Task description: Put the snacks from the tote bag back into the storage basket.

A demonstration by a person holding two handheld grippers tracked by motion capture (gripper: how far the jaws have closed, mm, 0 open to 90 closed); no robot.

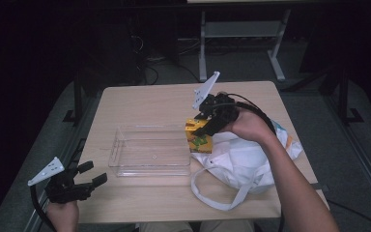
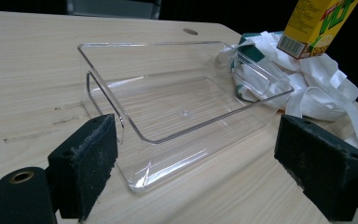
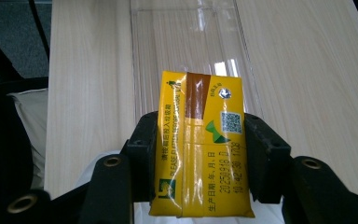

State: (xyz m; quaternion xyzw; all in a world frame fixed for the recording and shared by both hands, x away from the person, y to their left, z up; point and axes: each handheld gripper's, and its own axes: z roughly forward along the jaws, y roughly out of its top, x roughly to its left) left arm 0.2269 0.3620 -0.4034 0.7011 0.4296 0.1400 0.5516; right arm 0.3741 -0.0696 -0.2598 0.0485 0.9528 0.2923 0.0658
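Observation:
A yellow drink carton (image 3: 200, 144) is clamped between the pads of my right gripper (image 3: 198, 154), which is shut on it. In the high view this gripper (image 1: 204, 126) holds the carton (image 1: 198, 137) in the air at the right end of a clear plastic tray (image 1: 149, 151), above a white cloth bag (image 1: 244, 162). The carton (image 2: 318, 25) hangs at the top right of the left gripper view, beyond the tray (image 2: 177, 107). My left gripper (image 1: 92, 178) rests at the table's front left corner, open, with nothing between its jaws (image 2: 196, 168).
The white cloth bag (image 2: 307, 84) lies crumpled on the right side of the wooden table (image 1: 145, 104), its strap looping toward the front edge. Table legs and cables stand on the dark floor behind the table.

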